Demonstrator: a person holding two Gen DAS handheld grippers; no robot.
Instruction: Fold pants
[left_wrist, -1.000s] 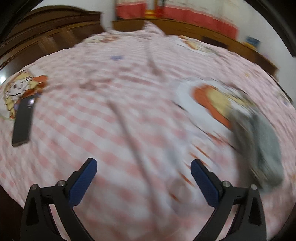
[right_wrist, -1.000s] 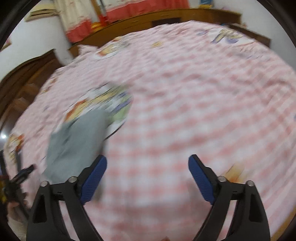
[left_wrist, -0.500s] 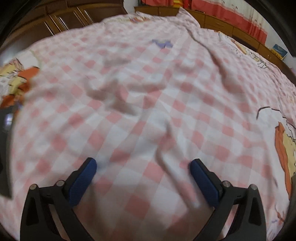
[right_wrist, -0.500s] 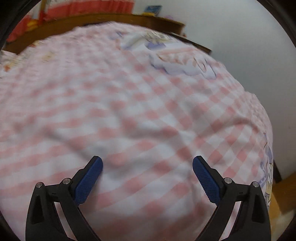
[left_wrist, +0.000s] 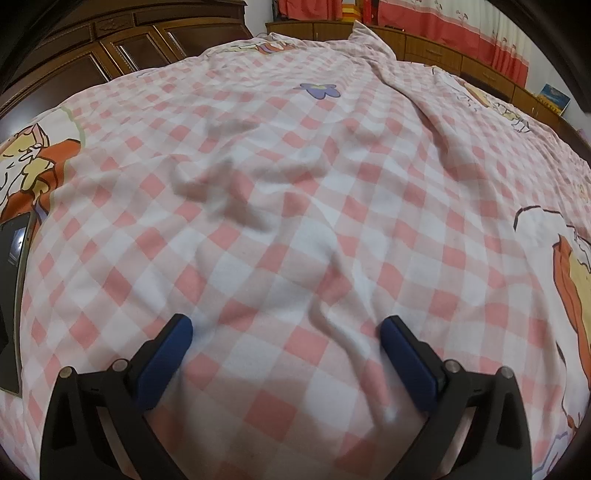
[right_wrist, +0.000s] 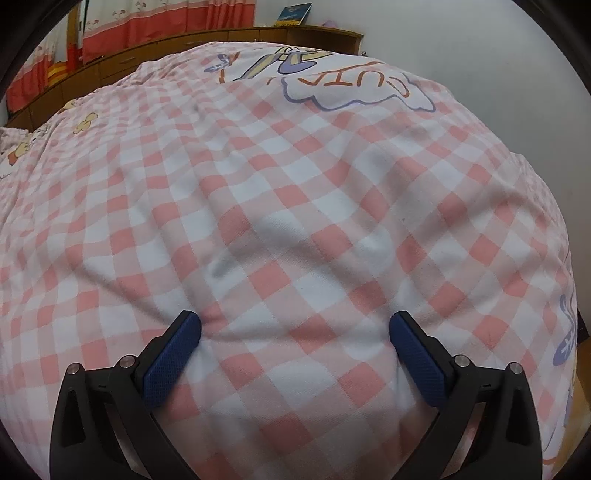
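Over a bed, in the left wrist view, the left gripper (left_wrist: 286, 322) is hanging with its blue-padded jaws spread wide and nothing between them but the quilt below. A pink-and-white checked quilt cover (left_wrist: 332, 184) is filling nearly the whole picture, rumpling into soft creases at its middle and just ahead of the right-hand pad. A purple flower print (left_wrist: 319, 89) is showing near the far edge, and a cartoon figure in orange (left_wrist: 29, 166) is lying at the left border. A dark phone (left_wrist: 14, 266) is resting flat on the cover at the far left. A brown wooden wardrobe (left_wrist: 129, 48) and a low wooden cabinet (left_wrist: 424, 48) are standing behind the bed, with red-and-cream curtains (left_wrist: 443, 26) hanging above.

In the right wrist view, the right gripper (right_wrist: 295, 317) is holding its jaws fully apart, having just been opening them, and they are grasping nothing. They are pointing down at the same checked cover (right_wrist: 295, 184), smoother here. A cloud print with orange letters (right_wrist: 354, 86) is lying near the far side, beneath a white wall (right_wrist: 480, 55).

The pants are appearing in neither view, so their place and look cannot be told.
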